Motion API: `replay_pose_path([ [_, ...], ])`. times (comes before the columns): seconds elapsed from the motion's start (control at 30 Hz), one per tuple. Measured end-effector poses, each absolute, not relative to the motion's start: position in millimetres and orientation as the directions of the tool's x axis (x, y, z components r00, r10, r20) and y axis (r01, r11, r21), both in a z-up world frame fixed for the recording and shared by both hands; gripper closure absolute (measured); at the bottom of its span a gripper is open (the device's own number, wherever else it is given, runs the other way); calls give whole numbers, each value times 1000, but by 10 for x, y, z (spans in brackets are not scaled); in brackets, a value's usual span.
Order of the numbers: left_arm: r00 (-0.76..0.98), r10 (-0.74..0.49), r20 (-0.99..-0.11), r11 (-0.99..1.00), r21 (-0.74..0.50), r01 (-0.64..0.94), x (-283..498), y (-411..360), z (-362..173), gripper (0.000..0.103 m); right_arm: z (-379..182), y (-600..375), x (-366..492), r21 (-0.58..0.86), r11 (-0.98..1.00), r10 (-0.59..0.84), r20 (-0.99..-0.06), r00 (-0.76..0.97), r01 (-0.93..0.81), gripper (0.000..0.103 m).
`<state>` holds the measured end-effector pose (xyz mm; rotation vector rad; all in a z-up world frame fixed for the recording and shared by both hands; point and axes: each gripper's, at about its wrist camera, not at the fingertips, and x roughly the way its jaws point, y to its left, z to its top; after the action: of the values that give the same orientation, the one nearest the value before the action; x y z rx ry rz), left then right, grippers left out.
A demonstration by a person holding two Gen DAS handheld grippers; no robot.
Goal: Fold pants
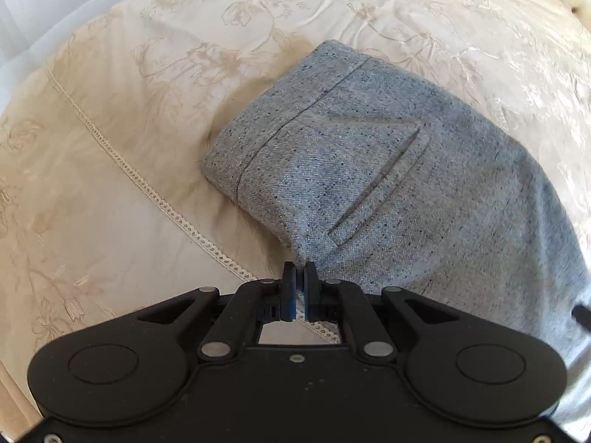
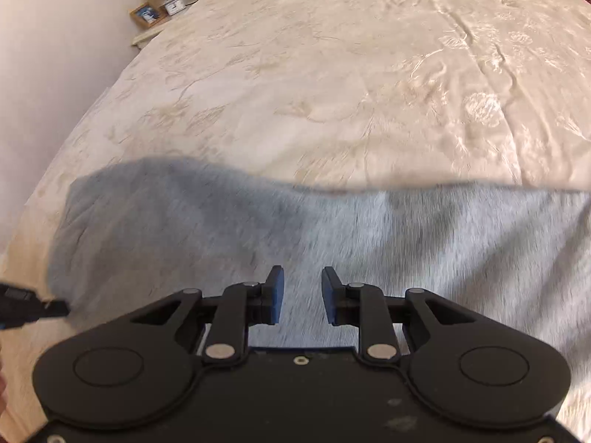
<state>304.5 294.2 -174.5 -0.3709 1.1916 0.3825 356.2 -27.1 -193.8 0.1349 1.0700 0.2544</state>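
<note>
- Left hand-held gripper (image 1: 300, 269): lower centre of the left wrist view. Jaws drawn together, with a sliver of grey cloth pinched between the blue pads at the pants' near corner. Clenched on the fabric.
- Right hand-held gripper (image 2: 303, 288): lower centre of the right wrist view. Jaws parted, nothing between the pads; it hangs above the cloth and grips nothing. The cloth under it is blurred.
- Pants (image 1: 388, 170): grey flecked weave, lying on the bed, centre to right of the left wrist view. Already doubled over into a thick pad; a welt pocket (image 1: 376, 192) and a stitched seam show on the top face. In the right wrist view they fill the lower middle band.
- Bed (image 2: 332, 74): cream cover with embroidered flowers; a lace seam (image 1: 147, 181) runs diagonally at left of the left wrist view. Soft, giving ground under the cloth.
- Handling, judged: light, limp, with some body from the thick weave. Not fragile and not slippery, so the pads should bite well. It will sag and drape when lifted, and layers may slide apart.
- Where to hold, judged: corners and folded edges, catching all layers at once. The second grip belongs on the matching corner along the same edge, so the fold lifts evenly.
- Nightstand (image 2: 155, 14): upper left of the right wrist view, holding a lamp and frames. Well apart.
</note>
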Motion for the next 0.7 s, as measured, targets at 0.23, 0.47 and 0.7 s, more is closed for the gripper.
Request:
replay_pose_path([
  [0.23,317,191,-929,935,74,-347,3011,2656,-1681,87,-2220,-221,4212,182,976,216,-856,469,-116,81],
  [0.47,418,267,-868,958,194,-210,2801,2217,-1192,87,-1892,-718,3758,207,971,240,-817,525,-122,80],
  [0.7,468,137,-873,987,159,6,2896,1312,-1213,86,-1835,-1696,3140,143,990,124,-852,509,-2,80],
])
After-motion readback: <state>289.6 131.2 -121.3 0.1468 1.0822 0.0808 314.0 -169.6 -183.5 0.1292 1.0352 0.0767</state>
